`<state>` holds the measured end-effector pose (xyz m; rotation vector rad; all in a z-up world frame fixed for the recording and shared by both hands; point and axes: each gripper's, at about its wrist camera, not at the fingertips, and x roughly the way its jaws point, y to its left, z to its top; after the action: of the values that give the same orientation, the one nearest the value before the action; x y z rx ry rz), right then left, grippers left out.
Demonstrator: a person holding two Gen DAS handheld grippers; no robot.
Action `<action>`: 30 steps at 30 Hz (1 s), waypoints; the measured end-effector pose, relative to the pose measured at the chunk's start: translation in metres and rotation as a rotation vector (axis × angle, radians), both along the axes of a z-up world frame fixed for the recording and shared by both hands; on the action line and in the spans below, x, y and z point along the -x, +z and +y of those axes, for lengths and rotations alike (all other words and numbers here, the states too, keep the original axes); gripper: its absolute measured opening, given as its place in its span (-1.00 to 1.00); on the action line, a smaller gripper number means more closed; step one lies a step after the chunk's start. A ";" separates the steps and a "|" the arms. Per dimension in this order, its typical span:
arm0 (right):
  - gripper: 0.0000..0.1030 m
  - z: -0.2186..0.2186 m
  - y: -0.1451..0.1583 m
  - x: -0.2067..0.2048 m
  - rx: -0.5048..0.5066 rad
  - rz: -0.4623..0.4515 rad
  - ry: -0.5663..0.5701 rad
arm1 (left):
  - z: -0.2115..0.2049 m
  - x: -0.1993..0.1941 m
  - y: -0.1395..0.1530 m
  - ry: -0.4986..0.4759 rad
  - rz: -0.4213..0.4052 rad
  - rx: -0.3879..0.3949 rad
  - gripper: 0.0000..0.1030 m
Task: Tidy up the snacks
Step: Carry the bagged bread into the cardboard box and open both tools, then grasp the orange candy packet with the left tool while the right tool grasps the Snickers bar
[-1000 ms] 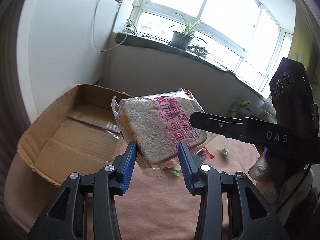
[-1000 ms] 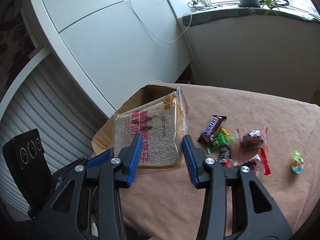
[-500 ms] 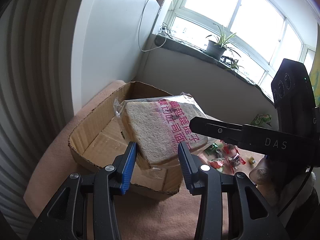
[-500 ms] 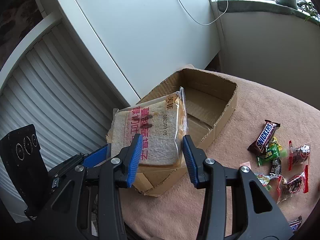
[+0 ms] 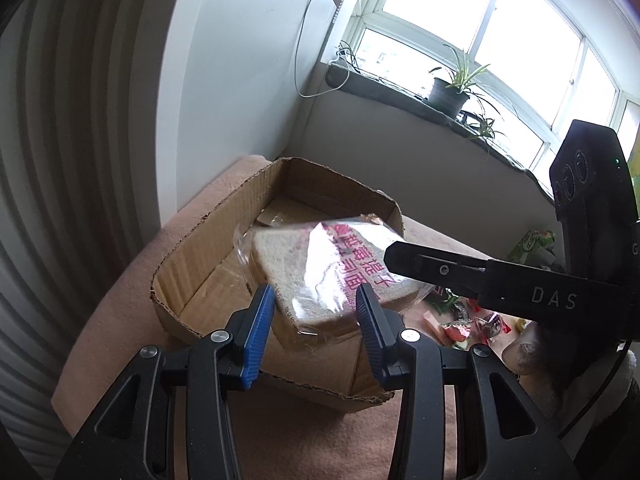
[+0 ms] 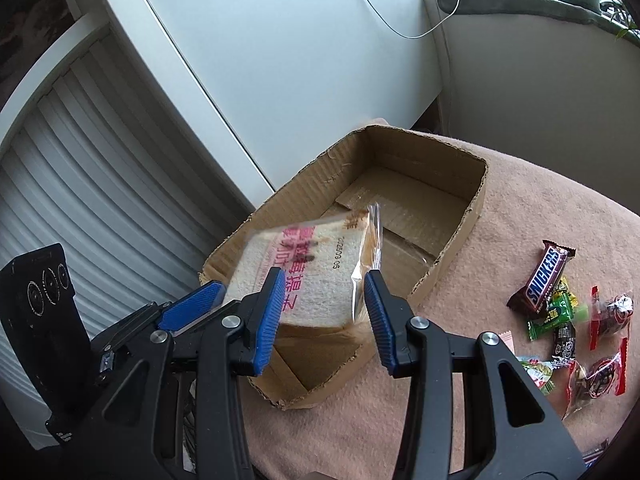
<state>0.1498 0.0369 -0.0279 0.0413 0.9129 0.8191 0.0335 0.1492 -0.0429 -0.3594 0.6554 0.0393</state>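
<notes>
The right wrist view alone shows the loose sweets on the table, among them a brown bar reading SNICKERS. It also gives a stamp on the bagged bread slice that starts 202509, beside pink Chinese print. The left wrist view alone shows the window sill with a potted plant, and a black bar lettered DAS crossing the bread's far edge. The bread hangs tilted over the near end of the open cardboard box, smeared by blur, so whether anything grips it is unclear. The left claw is spread, the bread beyond its tips. The right claw is spread too.
</notes>
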 end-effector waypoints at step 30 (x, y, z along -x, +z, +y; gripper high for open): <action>0.34 -0.183 0.018 0.034 0.023 -0.090 -0.307 | -0.060 -0.002 0.013 -0.130 -0.014 -0.005 -0.20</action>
<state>0.1162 -0.1462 -0.0098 0.1207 0.8062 0.5205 0.0352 0.0889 -0.0302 -0.3114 0.6637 -0.0856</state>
